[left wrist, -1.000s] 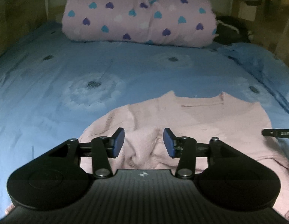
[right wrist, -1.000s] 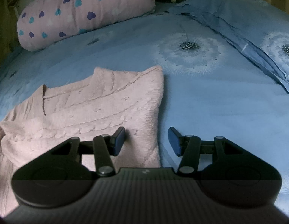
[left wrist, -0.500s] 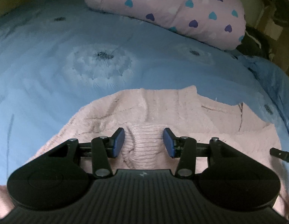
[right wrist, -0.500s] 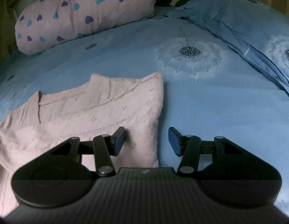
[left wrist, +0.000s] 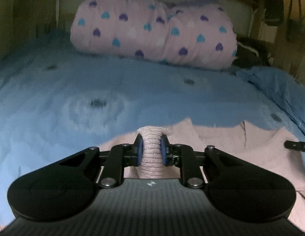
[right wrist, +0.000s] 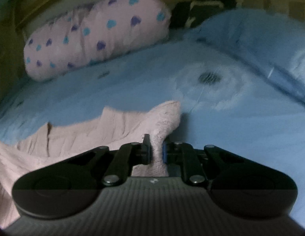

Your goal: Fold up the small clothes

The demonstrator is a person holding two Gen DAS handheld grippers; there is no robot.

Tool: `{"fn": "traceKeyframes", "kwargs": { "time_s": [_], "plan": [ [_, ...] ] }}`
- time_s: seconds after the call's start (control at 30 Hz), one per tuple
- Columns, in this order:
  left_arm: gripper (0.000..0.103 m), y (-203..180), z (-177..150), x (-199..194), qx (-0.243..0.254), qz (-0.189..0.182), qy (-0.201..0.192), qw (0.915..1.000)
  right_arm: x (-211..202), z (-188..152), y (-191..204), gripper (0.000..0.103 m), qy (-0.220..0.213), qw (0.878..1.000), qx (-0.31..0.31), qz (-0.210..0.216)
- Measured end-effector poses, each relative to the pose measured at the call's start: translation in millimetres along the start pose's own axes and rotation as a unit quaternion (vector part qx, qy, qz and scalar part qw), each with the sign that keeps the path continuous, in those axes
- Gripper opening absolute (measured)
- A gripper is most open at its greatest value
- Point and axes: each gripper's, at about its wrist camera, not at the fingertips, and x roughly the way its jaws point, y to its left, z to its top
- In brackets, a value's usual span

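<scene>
A pale pink knitted sweater (left wrist: pixel 241 145) lies on the blue bedspread (left wrist: pixel 93 90), collar toward the far side. My left gripper (left wrist: pixel 151 149) is shut on a ribbed part of the sweater, bunched upright between the blue pads. My right gripper (right wrist: pixel 156 151) is shut on the sweater's right edge (right wrist: pixel 162 122), which rises in a fold between the fingers. The sweater also shows in the right wrist view (right wrist: pixel 73 137), spread out to the left. The tip of the right gripper shows at the right edge of the left wrist view (left wrist: pixel 298 144).
A rolled pink quilt with blue and purple hearts (left wrist: pixel 152 31) lies across the head of the bed, also in the right wrist view (right wrist: pixel 97 31). A blue pillow (right wrist: pixel 250 31) lies at the right. Dark items (left wrist: pixel 250 53) sit in the far right corner.
Both grippers have closed: the left on the ribbed part of the sweater, the right on its right edge. Both views have tilted up, and the gripped fabric stands raised.
</scene>
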Motion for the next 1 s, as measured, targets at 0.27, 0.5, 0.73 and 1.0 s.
{"fn": "traceKeyframes", "kwargs": {
  "time_s": [0.27, 0.5, 0.73, 1.0],
  "plan": [
    [0.025, -15, -21, 53, 0.064, 0.047, 0.056, 0.9953, 18, -9, -4, 0.02, 0.027, 0.999, -0.014, -0.031],
    [0.043, -17, -22, 44, 0.074, 0.068, 0.058, 0.9932, 8, -2, 1, 0.042, 0.031, 0.998, -0.025, -0.047],
    [0.045, -10, -8, 5, 0.051, 0.096, 0.06, 0.9922, -20, 7, 11, 0.049, 0.009, 0.999, -0.031, -0.018],
    [0.047, 11, -5, -49, 0.025, 0.116, 0.063, 0.9909, -55, 0, 25, 0.049, 0.017, 0.999, -0.041, 0.012]
  ]
}}
